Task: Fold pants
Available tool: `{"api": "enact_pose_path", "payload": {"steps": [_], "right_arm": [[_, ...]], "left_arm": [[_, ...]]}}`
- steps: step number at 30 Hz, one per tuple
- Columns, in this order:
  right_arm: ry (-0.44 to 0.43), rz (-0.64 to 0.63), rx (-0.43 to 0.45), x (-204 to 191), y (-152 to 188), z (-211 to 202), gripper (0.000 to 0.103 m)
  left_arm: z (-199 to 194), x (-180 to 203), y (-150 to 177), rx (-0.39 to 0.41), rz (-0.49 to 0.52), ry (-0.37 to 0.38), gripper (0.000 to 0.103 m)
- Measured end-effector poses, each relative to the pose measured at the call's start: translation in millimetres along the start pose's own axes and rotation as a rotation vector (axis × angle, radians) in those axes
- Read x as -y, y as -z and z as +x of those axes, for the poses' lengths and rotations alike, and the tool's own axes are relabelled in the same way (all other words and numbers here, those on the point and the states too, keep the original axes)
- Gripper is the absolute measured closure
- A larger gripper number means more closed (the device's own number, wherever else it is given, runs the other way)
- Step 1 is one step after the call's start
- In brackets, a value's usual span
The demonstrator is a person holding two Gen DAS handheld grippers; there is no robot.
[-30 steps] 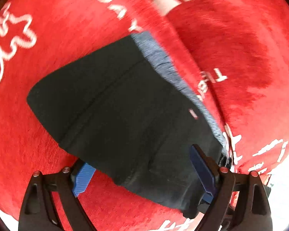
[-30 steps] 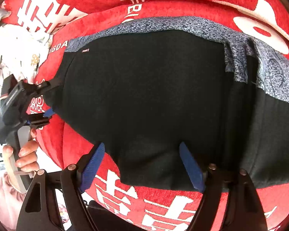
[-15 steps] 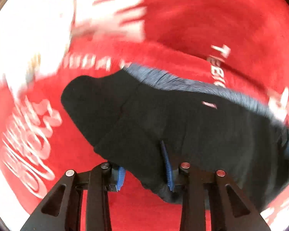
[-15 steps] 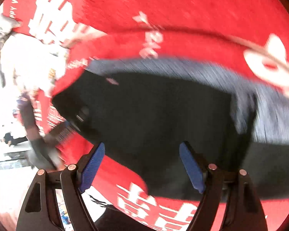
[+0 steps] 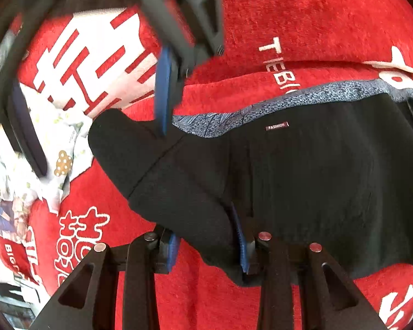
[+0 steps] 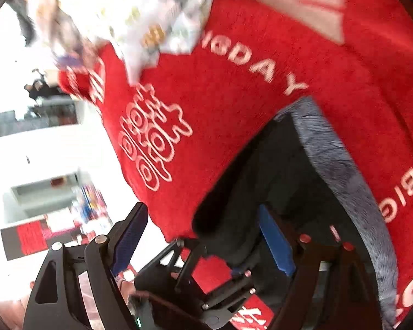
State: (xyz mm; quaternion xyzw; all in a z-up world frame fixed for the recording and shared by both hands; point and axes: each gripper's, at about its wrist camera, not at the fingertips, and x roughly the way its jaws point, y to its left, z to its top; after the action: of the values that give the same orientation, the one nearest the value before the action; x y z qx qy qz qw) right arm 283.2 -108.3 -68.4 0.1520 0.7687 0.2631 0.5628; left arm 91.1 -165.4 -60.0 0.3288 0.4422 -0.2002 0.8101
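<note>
— Left tongs [image 5: 206, 243]?
— Pinched on a bunched fold of the black pants [image 5: 303, 181], low centre of their frame.
— Right tongs [image 6: 203, 243]?
— Jaws wide apart over the pants' edge, gripping nothing; pants lie on red blanket [image 5: 316, 27].

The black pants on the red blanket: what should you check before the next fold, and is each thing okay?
1. Left gripper pinching a corner of the black pants: ok, cloth is bunched between its blue pads.
2. Right gripper holding cloth: not ok, its jaws stand wide and grip nothing.
3. Right gripper near a pants edge: ok, one blue finger hangs by the far corner.
4. Pants lying smooth: not ok, the gripped corner is humped up.
5. Grey patterned waistband flat: cannot tell, its right end is rumpled and partly hidden.
6. Red blanket room beyond the pants: ok.
</note>
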Motion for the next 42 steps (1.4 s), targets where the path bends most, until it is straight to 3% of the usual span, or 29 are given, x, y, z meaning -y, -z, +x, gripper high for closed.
{"api": "enact_pose_path", "payload": {"steps": [2, 4, 5, 7, 10, 16, 20, 25, 30, 34, 37, 42], "right_arm": [[0.044, -0.001, -0.038, 0.7, -2.8, 12.2, 0.018], [-0.019, 0.055, -0.035, 12.8, 0.3, 14.6, 0.044], [-0.039, 0.084, -0.012, 21.2, 5.2, 10.6, 0.073], [-0.121, 0.128, 0.073, 39.2, 22.9, -7.9, 0.081], [-0.278, 0.173, 0.207, 63.0, 65.2, -44.3, 0.082], [-0.485, 0.172, 0.465, 91.7, 167.4, -114.3, 0.082], [-0.548, 0.198, 0.626, 125.1, 253.4, -145.5, 0.081], [-0.566, 0.283, 0.792, 192.7, 369.8, -161.5, 0.08], [-0.59, 0.482, 0.868, 267.0, 465.0, -131.3, 0.079], [-0.59, 0.647, 0.877, 323.4, 514.7, -84.4, 0.079], [-0.569, 0.708, 0.855, 345.8, 524.6, -54.3, 0.079], [-0.562, 0.728, 0.86, 347.5, 530.2, -38.6, 0.08]], "left_arm": [[-1.4, 0.0, -0.5, -0.003, 0.012, 0.003, 0.068], [-3.0, -0.4, -2.5, -0.009, 0.021, 0.01, 0.068], [-5.1, -1.0, -2.6, -0.019, 0.016, 0.017, 0.068], [-14.1, -4.4, -6.7, -0.011, 0.004, 0.044, 0.068], [-44.5, 2.7, -20.4, 0.048, 0.049, 0.062, 0.068], [-123.3, 29.6, -60.5, 0.166, 0.07, 0.147, 0.064], [-167.6, 74.0, -81.9, 0.224, 0.13, 0.23, 0.062], [-198.3, 159.2, -99.7, 0.27, 0.273, 0.309, 0.062], [-200.3, 254.5, -97.1, 0.233, 0.395, 0.398, 0.062], [-186.2, 324.4, -80.7, 0.179, 0.488, 0.426, 0.062], [-168.3, 352.3, -72.4, 0.104, 0.508, 0.412, 0.062], [-172.7, 350.7, -66.4, 0.065, 0.54, 0.391, 0.057]]}}
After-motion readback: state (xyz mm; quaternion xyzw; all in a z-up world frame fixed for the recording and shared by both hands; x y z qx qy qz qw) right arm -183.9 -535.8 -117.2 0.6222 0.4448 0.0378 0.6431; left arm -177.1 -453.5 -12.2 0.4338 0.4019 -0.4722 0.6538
